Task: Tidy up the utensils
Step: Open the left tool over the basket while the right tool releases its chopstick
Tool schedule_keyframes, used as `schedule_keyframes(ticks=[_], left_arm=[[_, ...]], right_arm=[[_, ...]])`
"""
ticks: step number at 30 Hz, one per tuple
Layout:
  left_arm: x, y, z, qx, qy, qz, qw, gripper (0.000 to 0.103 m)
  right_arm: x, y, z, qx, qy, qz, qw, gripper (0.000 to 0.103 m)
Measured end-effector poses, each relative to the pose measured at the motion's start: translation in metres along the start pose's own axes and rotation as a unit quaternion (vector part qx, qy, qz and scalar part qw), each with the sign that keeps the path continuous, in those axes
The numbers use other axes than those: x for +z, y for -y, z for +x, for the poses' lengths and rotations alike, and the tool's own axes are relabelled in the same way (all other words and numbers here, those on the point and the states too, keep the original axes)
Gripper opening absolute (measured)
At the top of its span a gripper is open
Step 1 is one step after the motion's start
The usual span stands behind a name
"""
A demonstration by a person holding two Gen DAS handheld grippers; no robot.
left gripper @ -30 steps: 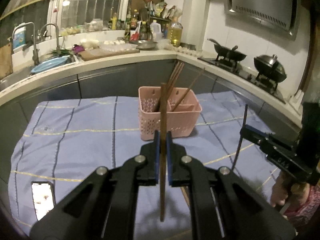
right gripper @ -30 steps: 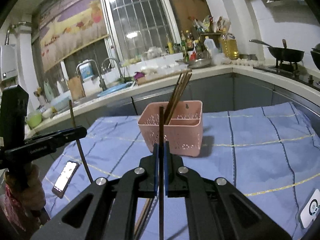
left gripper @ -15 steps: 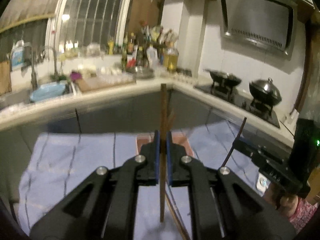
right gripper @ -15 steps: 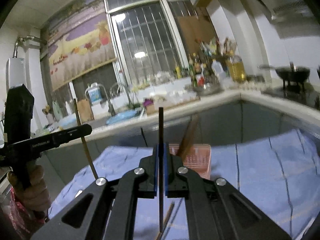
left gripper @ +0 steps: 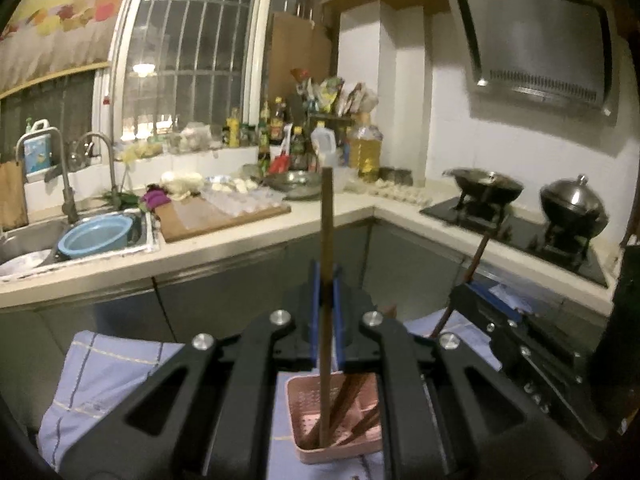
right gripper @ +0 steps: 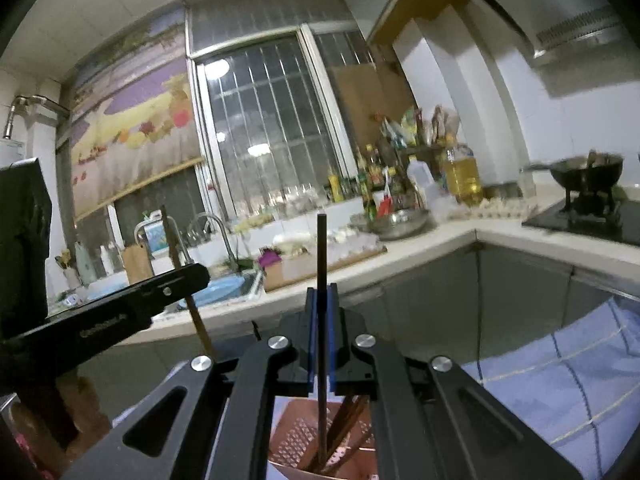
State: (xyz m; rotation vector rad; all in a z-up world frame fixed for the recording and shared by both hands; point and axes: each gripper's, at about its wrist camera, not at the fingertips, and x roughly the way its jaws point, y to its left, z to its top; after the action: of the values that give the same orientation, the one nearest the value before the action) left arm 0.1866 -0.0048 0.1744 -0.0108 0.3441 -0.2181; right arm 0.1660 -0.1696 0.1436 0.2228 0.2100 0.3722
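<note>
**Q:** State the condition of each tool, left first.

**A:** My left gripper (left gripper: 327, 312) is clamped on a brown chopstick (left gripper: 326, 264), blue pads pressed against its sides. The stick stands upright and its lower end reaches into the pink basket (left gripper: 294, 408) below. My right gripper (right gripper: 320, 340) is clamped the same way on a dark chopstick (right gripper: 321, 256), also upright, with its lower end down inside the same basket (right gripper: 296, 436).

**Q:** How far along is the task?

**A:** Several brown chopsticks (left gripper: 352, 400) already lean in the basket, so I judge part of the sorting done. The two sticks I hold are over the basket but not released; letting go of both is what remains here. Whether more utensils wait on the blue cloth (left gripper: 104, 376) I cannot tell, since most of the cloth is hidden behind my tools.

**Q:** What does each view add?

**A:** The left wrist view shows the sink (left gripper: 24, 236) with a blue bowl (left gripper: 94, 236), the cutting board (left gripper: 216, 220), both pans on the stove (left gripper: 516, 232), and the basket's compartments from above. It also shows my right gripper (left gripper: 476, 300) from the side. The right wrist view shows my left gripper (right gripper: 176, 284) from the side with its stick (right gripper: 176, 256), part of the hand (right gripper: 80, 408) gripping it, and a wider stretch of cloth (right gripper: 560, 384) at the right.
</note>
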Motion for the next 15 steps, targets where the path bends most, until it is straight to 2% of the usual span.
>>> schedule_keyframes(ticks=[3,6,8,9,10,13,15], left_arm=[[-0.022,-0.003,0.027,0.013,-0.023,0.001,0.9996,0.006],[-0.055,0.0,0.049,0.02,-0.062,0.0,0.9979,0.007],[-0.077,0.003,0.057,0.018,-0.087,-0.001,0.9961,0.014],[-0.087,0.004,0.057,0.019,-0.096,-0.003,0.9952,0.022],[-0.092,0.004,0.056,0.021,-0.098,-0.005,0.995,0.029],[-0.101,0.0,0.041,0.028,-0.089,-0.022,0.9954,0.035],[-0.101,-0.006,0.024,0.031,-0.077,-0.041,0.9957,0.038]], right_arm=[[-0.025,0.004,0.013,0.001,-0.031,-0.001,1.0,0.005],[-0.048,0.003,0.018,0.006,-0.055,-0.012,0.998,0.006],[-0.06,0.0,0.018,0.009,-0.073,-0.025,0.997,0.006],[-0.066,-0.001,0.017,0.008,-0.082,-0.031,0.996,0.006],[-0.069,-0.003,0.014,0.006,-0.086,-0.032,0.996,0.007],[-0.07,-0.003,0.001,0.002,-0.084,-0.023,0.996,0.008],[-0.068,-0.002,-0.012,0.001,-0.072,-0.011,0.997,0.013]])
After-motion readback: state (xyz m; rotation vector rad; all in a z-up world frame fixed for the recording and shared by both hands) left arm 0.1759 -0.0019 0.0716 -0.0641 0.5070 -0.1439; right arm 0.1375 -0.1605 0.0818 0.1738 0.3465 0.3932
